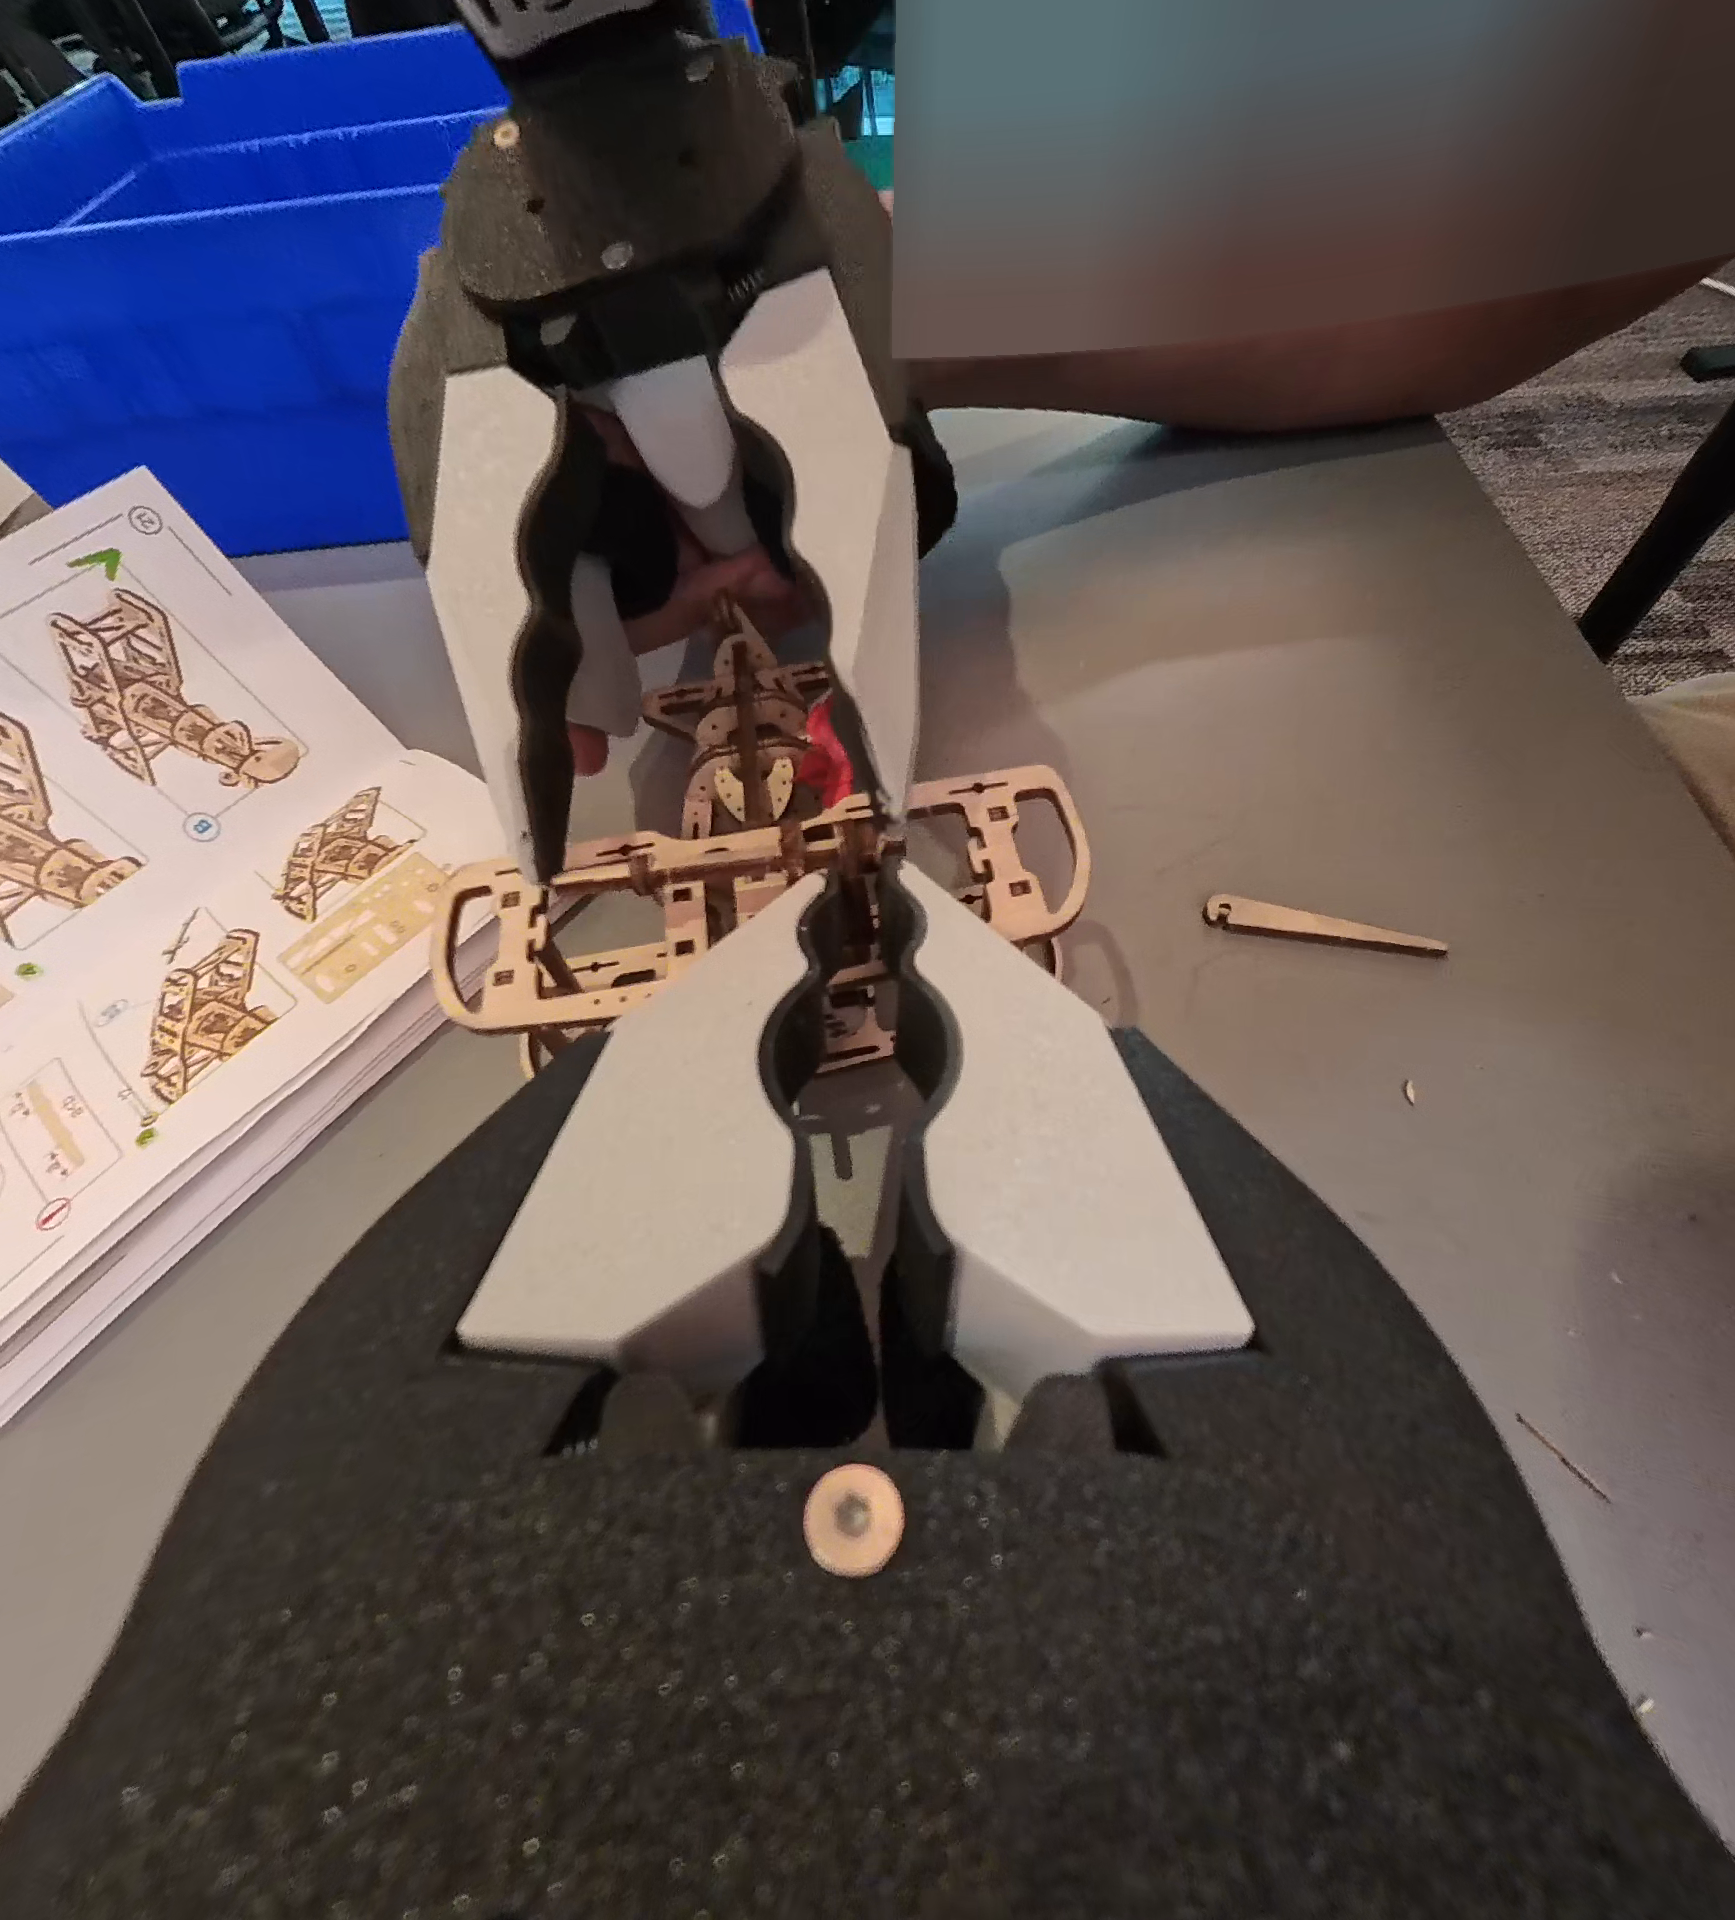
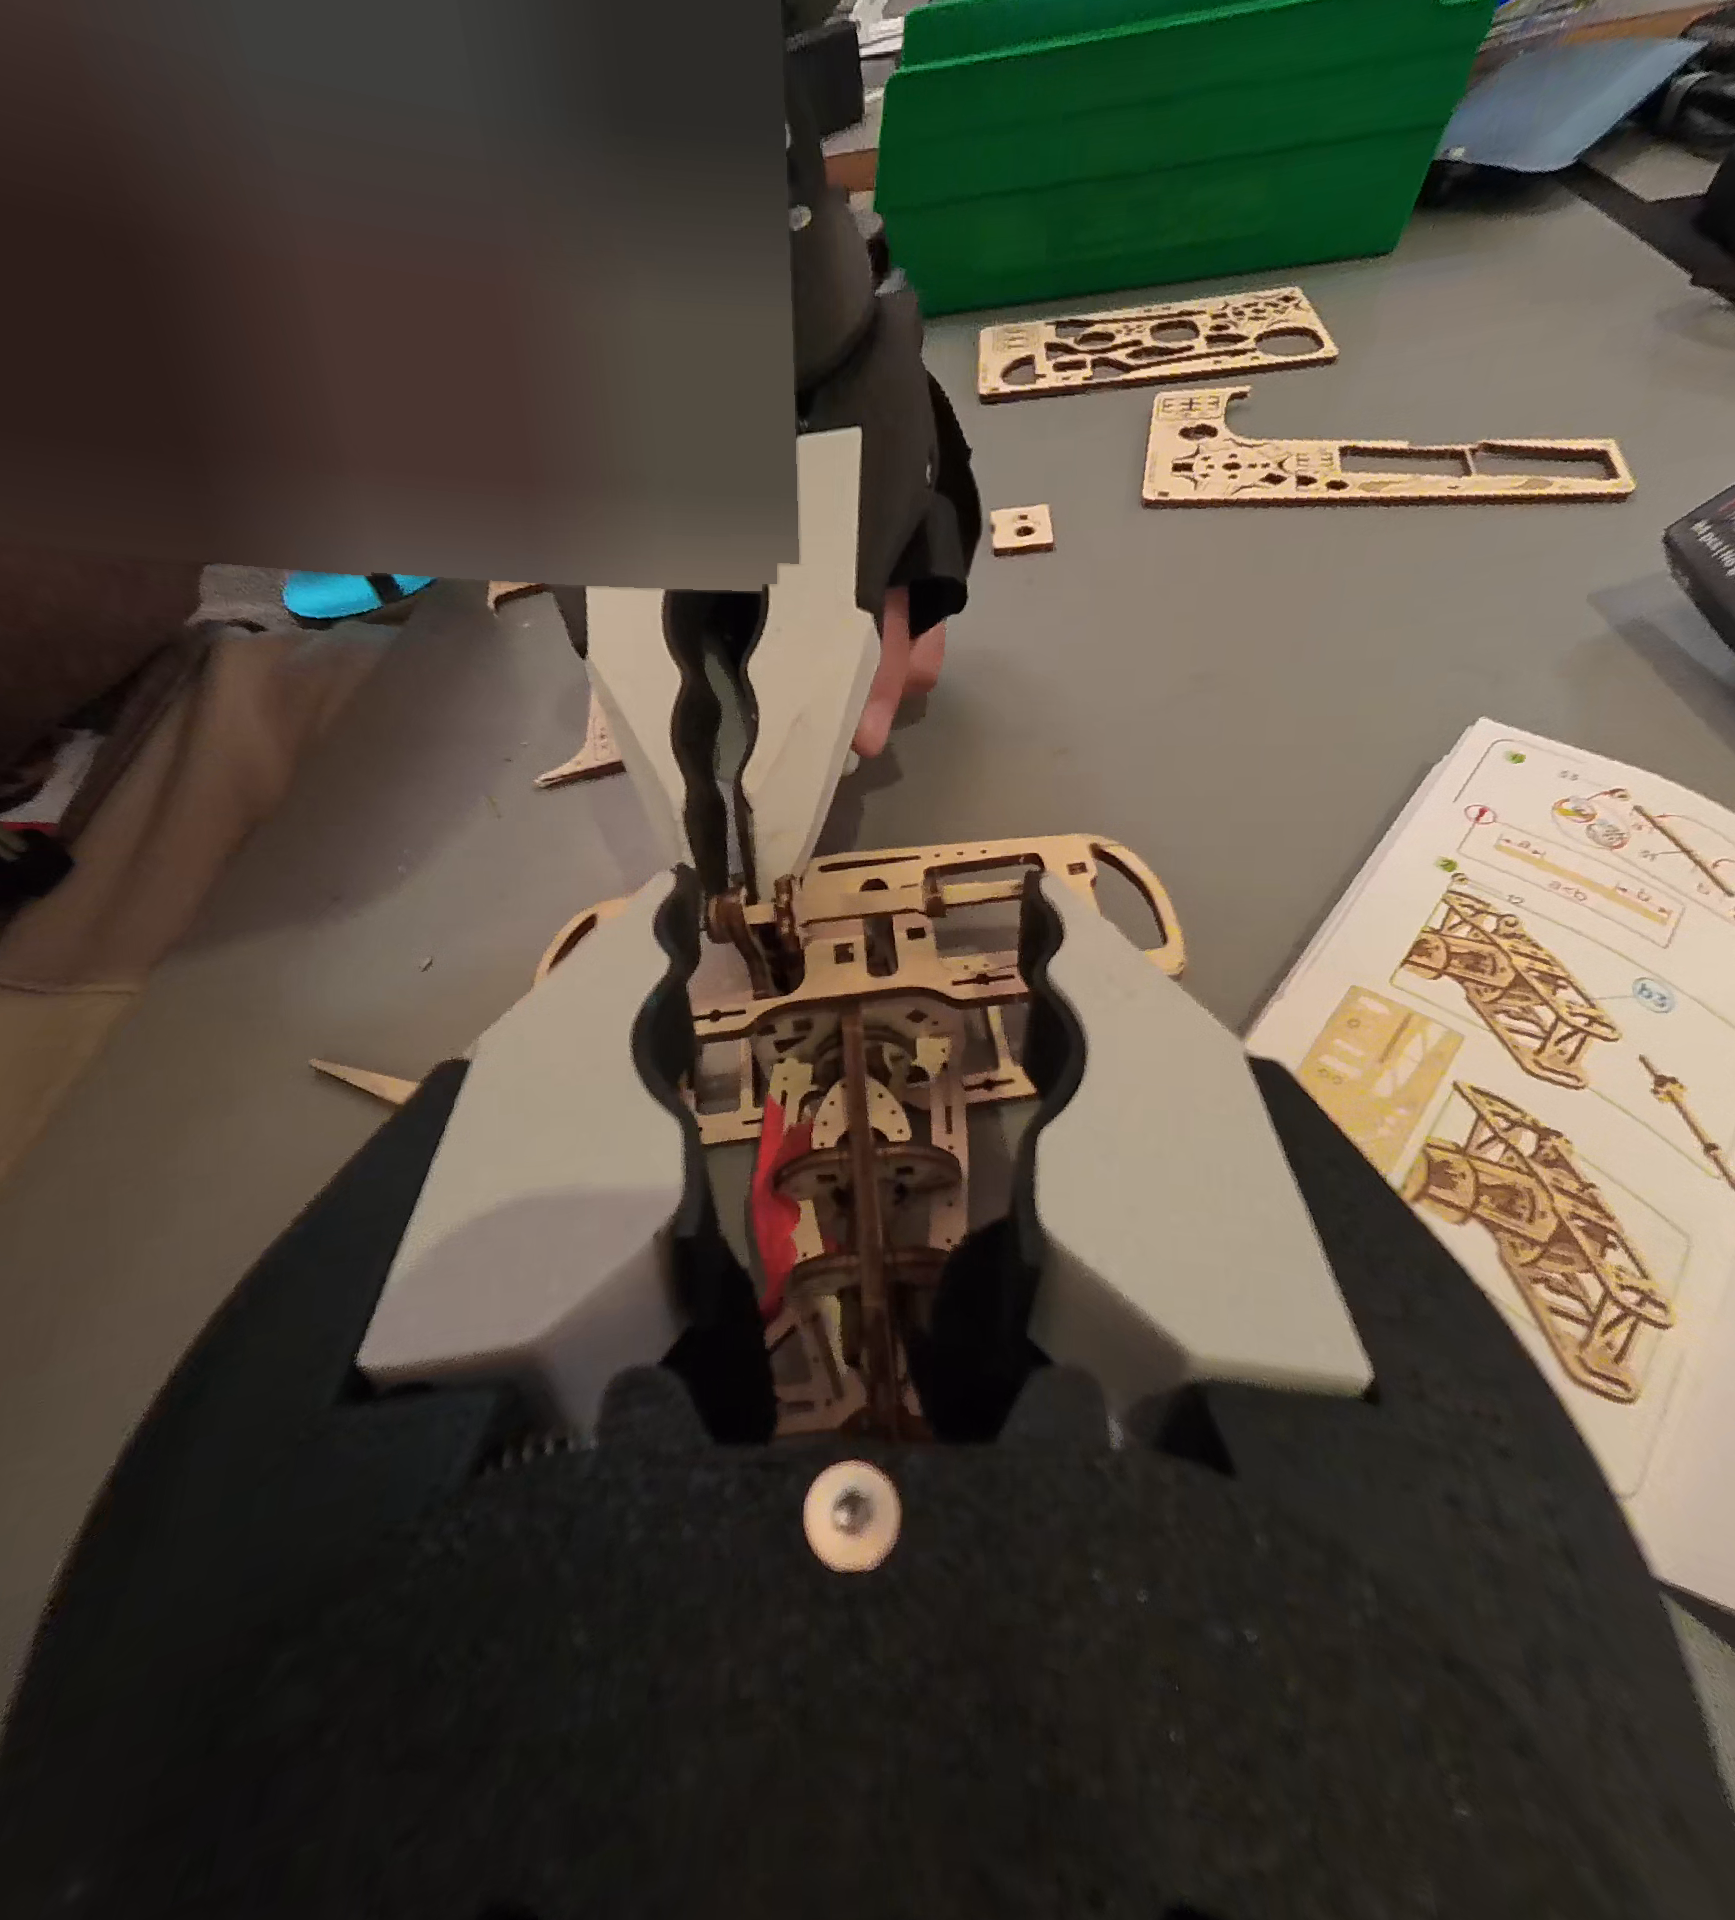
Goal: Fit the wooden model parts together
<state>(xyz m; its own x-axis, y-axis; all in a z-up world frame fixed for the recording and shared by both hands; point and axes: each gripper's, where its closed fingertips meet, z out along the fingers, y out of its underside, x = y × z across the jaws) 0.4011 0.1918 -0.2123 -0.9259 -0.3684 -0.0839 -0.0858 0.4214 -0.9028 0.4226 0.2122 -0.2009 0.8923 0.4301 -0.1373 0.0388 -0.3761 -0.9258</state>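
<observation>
The left gripper (image 1: pixel 858 894) fills the lower half of the left wrist view, black body nearest the lens, grey fingers (image 1: pixel 676 1101) converging toward 12 o'clock. Their tips are closed on a small upright wooden piece (image 1: pixel 855 940) seated in the wing of the wooden model plane (image 1: pixel 738 883). The plane rests on the grey table (image 1: pixel 1310 727) at centre frame, its fuselage running away toward 12 o'clock with a red scrap (image 1: pixel 821 753) beside it.

The right gripper (image 1: pixel 712 831) comes in opposite, from 12 o'clock, fingers spread either side of the fuselage; whether the pads press on the wood cannot be told. In the right wrist view the same right gripper (image 2: pixel 852 904) shows its grey fingers (image 2: pixel 551 1143) wide apart, the plane (image 2: pixel 842 1039) lying between them, and the left gripper (image 2: pixel 738 883) descends from 12 o'clock with tips pinched together at the wing.

An open instruction booklet (image 1: pixel 115 883) lies at 9 o'clock in the left view, touching the wing tip. A loose tapered wooden sliver (image 1: pixel 1325 928) lies at 3 o'clock, well apart from the plane. A blue bin (image 1: pixel 167 312) stands at 11 o'clock.

In the right view, two punched wooden sheets (image 2: pixel 1154 343) lie at 1 o'clock before a green bin (image 2: pixel 1154 156), with a small square wooden piece (image 2: pixel 1022 530) near them.
</observation>
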